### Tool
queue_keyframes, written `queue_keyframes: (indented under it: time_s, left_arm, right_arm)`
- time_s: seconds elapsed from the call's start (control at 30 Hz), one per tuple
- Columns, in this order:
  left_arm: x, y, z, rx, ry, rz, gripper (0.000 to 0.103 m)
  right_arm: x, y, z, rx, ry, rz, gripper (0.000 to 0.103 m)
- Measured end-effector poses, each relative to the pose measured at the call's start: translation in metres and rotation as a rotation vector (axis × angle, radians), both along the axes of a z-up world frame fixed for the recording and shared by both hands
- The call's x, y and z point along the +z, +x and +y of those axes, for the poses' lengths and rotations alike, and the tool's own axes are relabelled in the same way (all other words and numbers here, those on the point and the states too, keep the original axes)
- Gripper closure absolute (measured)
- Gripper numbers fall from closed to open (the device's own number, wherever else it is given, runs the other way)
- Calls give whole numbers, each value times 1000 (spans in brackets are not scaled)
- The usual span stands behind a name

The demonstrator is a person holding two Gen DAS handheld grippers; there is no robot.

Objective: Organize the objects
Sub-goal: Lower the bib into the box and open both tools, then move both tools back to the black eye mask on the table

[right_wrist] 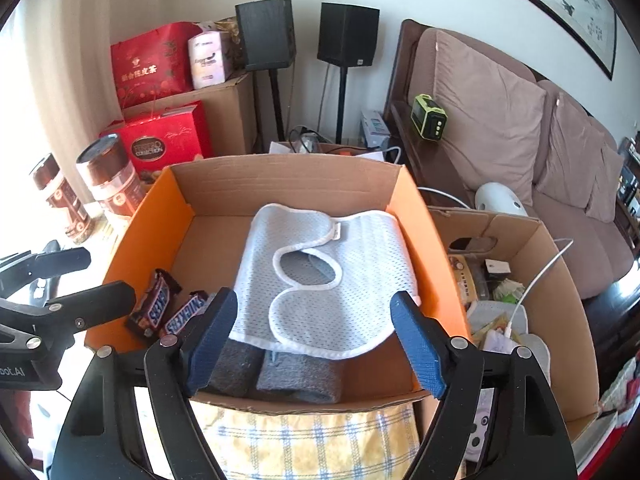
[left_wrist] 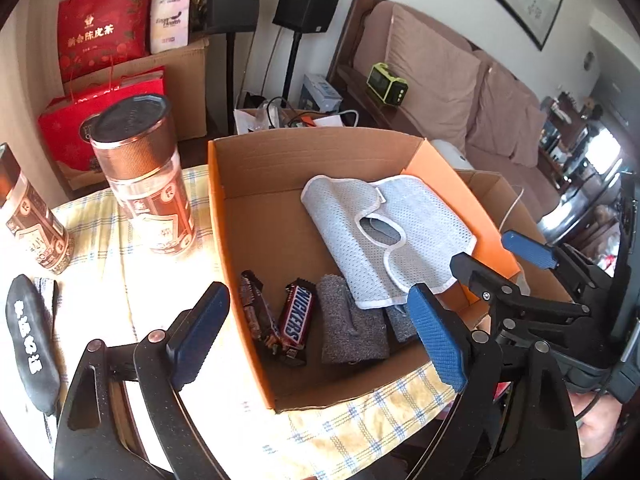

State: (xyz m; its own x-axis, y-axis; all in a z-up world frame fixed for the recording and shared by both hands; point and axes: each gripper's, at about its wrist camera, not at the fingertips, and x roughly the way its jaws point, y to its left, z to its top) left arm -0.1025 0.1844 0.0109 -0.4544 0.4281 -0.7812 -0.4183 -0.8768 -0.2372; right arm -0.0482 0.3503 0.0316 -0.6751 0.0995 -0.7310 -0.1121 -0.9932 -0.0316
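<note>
box (right_wrist: 132, 216): orange cardboard, open, on the checked cloth.
mesh bib (right_wrist: 320, 264): lies flat inside box, draped over grey towels (right_wrist: 280, 372) at its near wall; likely light, floppy, best pinched at the white hem.
candy bars (left_wrist: 294, 316): inside box, near-left corner.
left gripper (left_wrist: 316, 332): jaws apart, empty.
right gripper (right_wrist: 314, 340): jaws apart, empty, above the bib.

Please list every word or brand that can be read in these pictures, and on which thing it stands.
"SNICKERS": chocolate bar in the orange box.
"FERRERO COLLECTION": red gift box.
"新会陈皮茶": red bag.
"bot.AI", cut off: left gripper.
Second bar, jars, white pack, black pouch: print not legible.
</note>
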Motion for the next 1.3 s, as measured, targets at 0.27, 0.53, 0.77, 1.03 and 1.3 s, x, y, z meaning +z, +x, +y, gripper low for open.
queue_keyframes:
  time_s: [0.27,0.53,0.77,1.03,1.3]
  left_arm:
    - [4,12,-33,43,-18,26,1]
    - [7,22,-60,67,-54,63,0]
    - [9,29,-87,100,-76,92,0]
    - [-2,33,-145,170,-86,74,0]
    - [-31,28,-235,354,-72,11,0]
  right_arm:
    - [4,3,-26,39,-60,-1,16]
    - [9,8,-50,74,-78,19,0]
    - [11,9,-72,98,-69,20,0]
    - [15,11,-105,163,-57,28,0]
    - [13,9,-145,249,-59,27,0]
